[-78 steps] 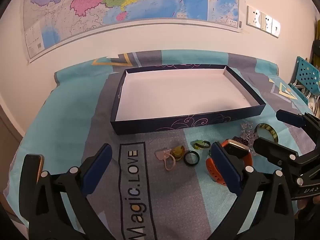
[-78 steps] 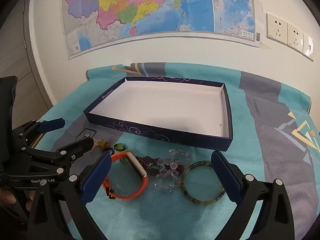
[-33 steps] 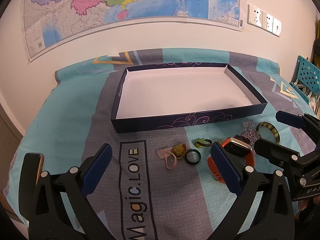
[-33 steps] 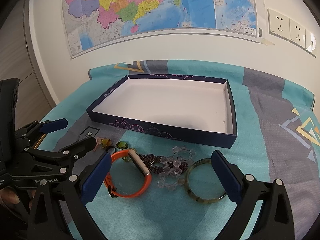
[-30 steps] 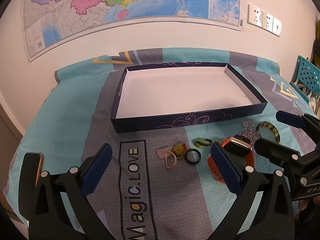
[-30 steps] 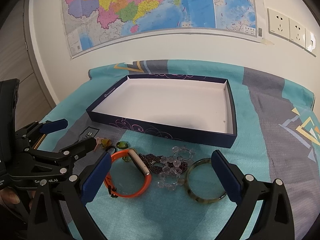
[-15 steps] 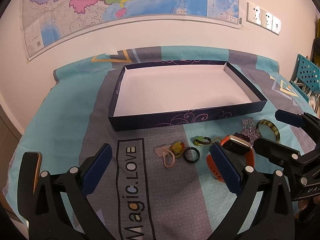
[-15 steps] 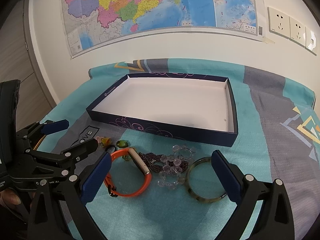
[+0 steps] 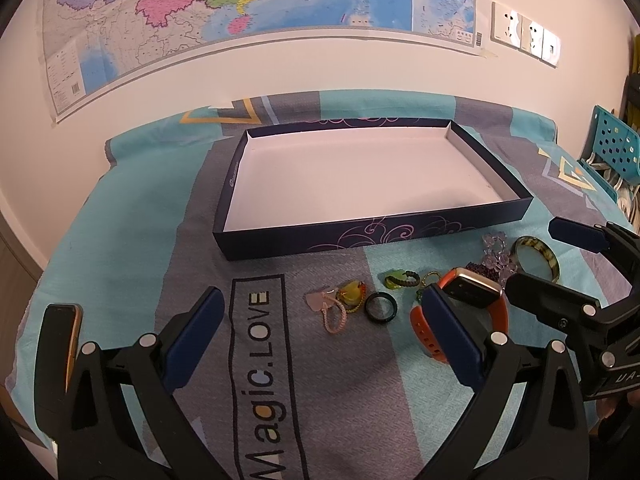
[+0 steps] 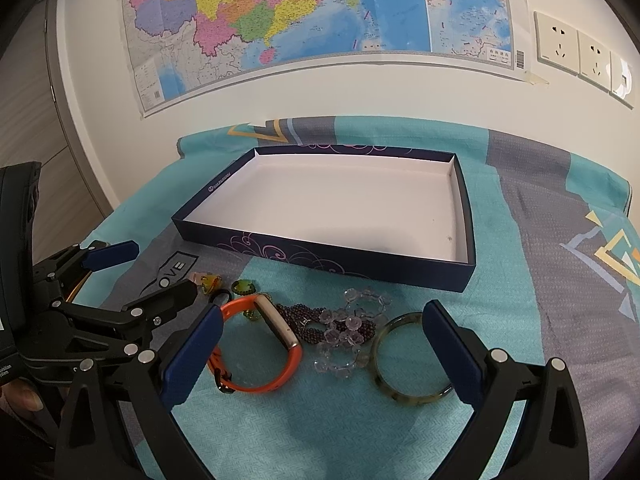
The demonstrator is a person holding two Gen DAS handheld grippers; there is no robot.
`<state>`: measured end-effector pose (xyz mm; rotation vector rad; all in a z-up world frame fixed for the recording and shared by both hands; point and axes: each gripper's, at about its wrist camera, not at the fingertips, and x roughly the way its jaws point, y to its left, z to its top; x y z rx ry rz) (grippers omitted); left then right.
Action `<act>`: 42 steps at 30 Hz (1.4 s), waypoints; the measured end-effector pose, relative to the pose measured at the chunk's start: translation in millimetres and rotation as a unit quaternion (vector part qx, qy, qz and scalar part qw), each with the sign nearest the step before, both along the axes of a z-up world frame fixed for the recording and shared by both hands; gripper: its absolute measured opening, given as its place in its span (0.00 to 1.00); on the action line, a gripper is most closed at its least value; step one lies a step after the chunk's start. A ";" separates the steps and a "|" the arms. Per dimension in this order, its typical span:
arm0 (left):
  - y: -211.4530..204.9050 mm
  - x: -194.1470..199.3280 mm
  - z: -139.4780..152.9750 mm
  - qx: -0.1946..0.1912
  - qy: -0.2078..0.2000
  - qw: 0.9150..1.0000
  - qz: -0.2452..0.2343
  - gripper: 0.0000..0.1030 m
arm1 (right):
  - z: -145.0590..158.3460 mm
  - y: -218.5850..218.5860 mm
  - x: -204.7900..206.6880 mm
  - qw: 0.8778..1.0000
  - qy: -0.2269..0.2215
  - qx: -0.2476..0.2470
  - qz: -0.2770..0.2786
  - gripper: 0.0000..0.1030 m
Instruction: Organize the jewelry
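Left wrist view
Left gripper [image 9: 320,340]: the two blue-padded fingers are being held wide apart above the cloth; nothing is being gripped or touched.
Right gripper [image 9: 560,264]: seen at the right edge with its fingers spread; nothing is being held between them.
Shallow dark-blue cardboard box with white inside [image 9: 400,236]: lying on the teal and grey printed tablecloth [image 9: 120,248], beyond the jewelry; nothing is being held in it.
Small pieces: a pink heart charm on a cord [image 9: 326,306], a yellow-green charm [image 9: 352,294], a black ring [image 9: 381,308] and a green braided ring [image 9: 400,279] are lying in a loose row between the finger pads, near the box's front wall.
Orange-strapped smartwatch [image 9: 472,296]: lying just behind the left gripper's right pad.
Dark phone with orange edge [image 9: 60,332]: lying at the left edge of the cloth.

Right wrist view
Right gripper [image 10: 320,350]: fingers are being held fully apart, framing the jewelry; nothing is being clasped.
Left gripper [image 10: 144,272]: reaching in from the left with fingers parted, its lower finger tip close beside the small charms; contact cannot be told.
Smartwatch [image 10: 260,344]: lying just inside the left pad.
Dark-purple beaded bracelet [image 10: 304,320]: lying against the watch and tangled with a clear crystal bead bracelet [image 10: 352,328].
Mottled green jade bangle [image 10: 412,360]: lying flat just inside the right pad, touching the crystal beads.
Box [image 10: 320,256]: sitting just behind the jewelry row.
Wall: a colourful map [image 10: 300,12] is hanging above it.
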<state>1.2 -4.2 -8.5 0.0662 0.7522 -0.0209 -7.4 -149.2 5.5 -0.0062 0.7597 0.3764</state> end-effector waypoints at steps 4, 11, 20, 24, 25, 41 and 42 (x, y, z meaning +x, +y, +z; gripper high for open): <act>-0.4 -0.4 -0.1 0.000 0.000 1.000 0.000 0.94 | -0.2 -0.2 -0.6 1.000 -0.001 0.000 0.000 0.94; -0.5 -0.5 -0.2 0.000 0.000 1.000 0.000 0.94 | -0.5 -0.1 -0.5 1.000 0.000 0.000 0.000 0.94; -1.4 -0.5 -0.6 0.001 0.000 1.000 0.000 0.94 | -0.9 -0.3 -0.9 1.000 0.000 0.001 0.000 0.94; -4.0 -2.0 -2.6 0.002 0.000 1.000 -0.001 0.94 | -1.4 -0.3 -1.0 1.000 0.001 0.001 0.000 0.94; -4.6 -2.3 -3.0 0.002 0.000 1.000 -0.001 0.94 | -1.4 -1.0 -0.4 1.000 0.001 0.002 0.000 0.94; -12.4 -2.7 -2.8 0.004 0.003 1.000 -0.028 0.94 | -2.5 -12.7 2.9 1.000 0.001 0.003 -0.009 0.94; -13.8 -2.5 -2.9 0.005 0.003 0.999 -0.034 0.94 | -2.6 -14.8 3.2 1.000 0.001 0.002 -0.012 0.94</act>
